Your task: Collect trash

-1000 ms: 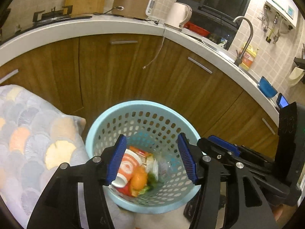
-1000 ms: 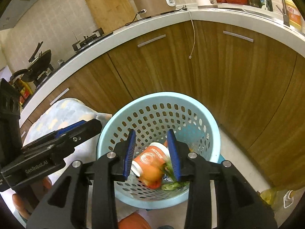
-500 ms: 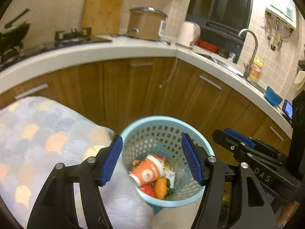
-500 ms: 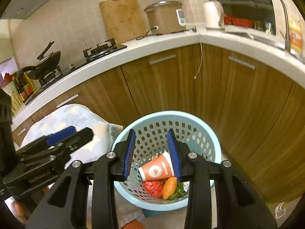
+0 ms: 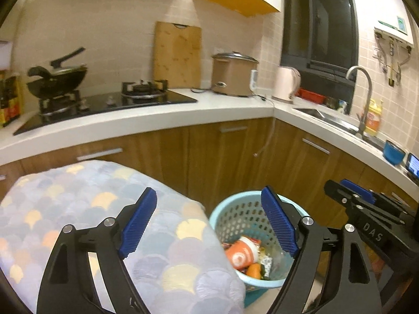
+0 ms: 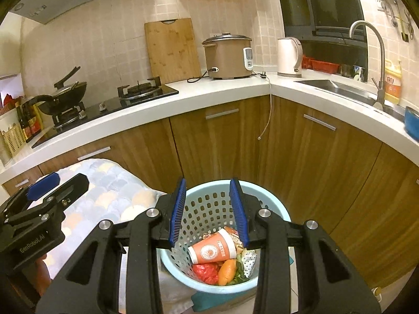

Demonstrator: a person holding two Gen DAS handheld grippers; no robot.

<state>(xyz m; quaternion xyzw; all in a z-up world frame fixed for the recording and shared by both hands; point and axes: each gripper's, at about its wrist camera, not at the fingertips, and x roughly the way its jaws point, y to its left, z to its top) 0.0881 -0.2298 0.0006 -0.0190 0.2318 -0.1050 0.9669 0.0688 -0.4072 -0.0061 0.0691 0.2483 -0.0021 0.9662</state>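
hovering empty above the basket (image 6: 275, 209), left gripper (image 5: 209, 222) is spreading wide, right gripper (image 6: 208, 209) stands half-spread; paper cup (image 6: 212, 247) lies inside at six o'clock; snagging the rim could tip trash out

Floor (image 6: 309, 298): pale, only small patches show at the foot of the brown wooden cabinets
Standing on it: round light-blue perforated plastic basket (image 6: 209, 206) (image 5: 235, 209), upright
Beside the basket: a surface under a scale-patterned pastel cloth (image 5: 78, 196) (image 6: 110, 193), its edge touching the basket's rim
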